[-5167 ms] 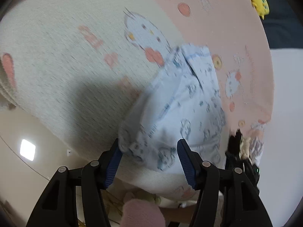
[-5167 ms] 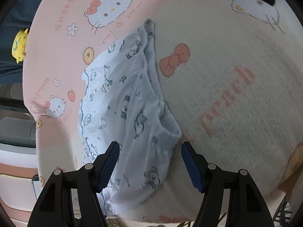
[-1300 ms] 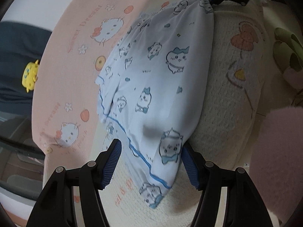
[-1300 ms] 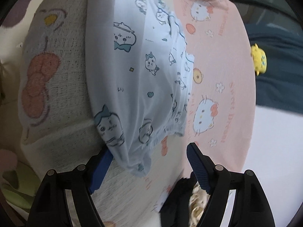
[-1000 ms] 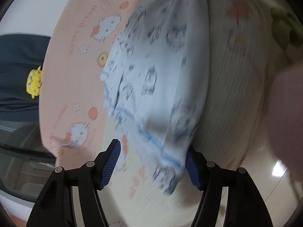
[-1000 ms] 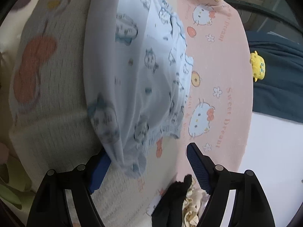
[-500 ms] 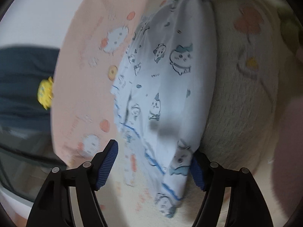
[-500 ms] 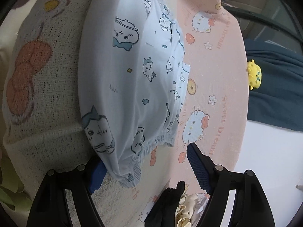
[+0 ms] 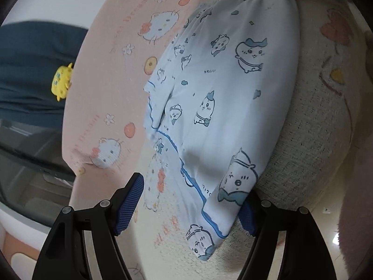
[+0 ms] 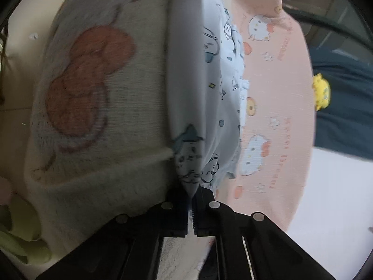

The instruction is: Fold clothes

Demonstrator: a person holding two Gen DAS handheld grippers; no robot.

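Right wrist view: the right gripper (image 10: 191, 200) is pinched tight on the blue shorts (image 9: 223, 107) at the blanket's (image 10: 98, 163) edge, while the left gripper (image 9: 193, 207) gapes wide around the hem, so pulling could bunch them.

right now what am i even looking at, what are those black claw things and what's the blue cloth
These are two hand-held grabbers, one in each of a person's hands, each with a small camera looking along its two fingers. One picture is from the left hand's camera, the other from the right's. On a pink and cream cartoon blanket lies a pale blue printed garment. The right gripper is shut on one end of it. The left gripper is open, its blue pads either side of the garment's other end, not pinching it yet. A yellow toy sits on dark fabric off to the side.
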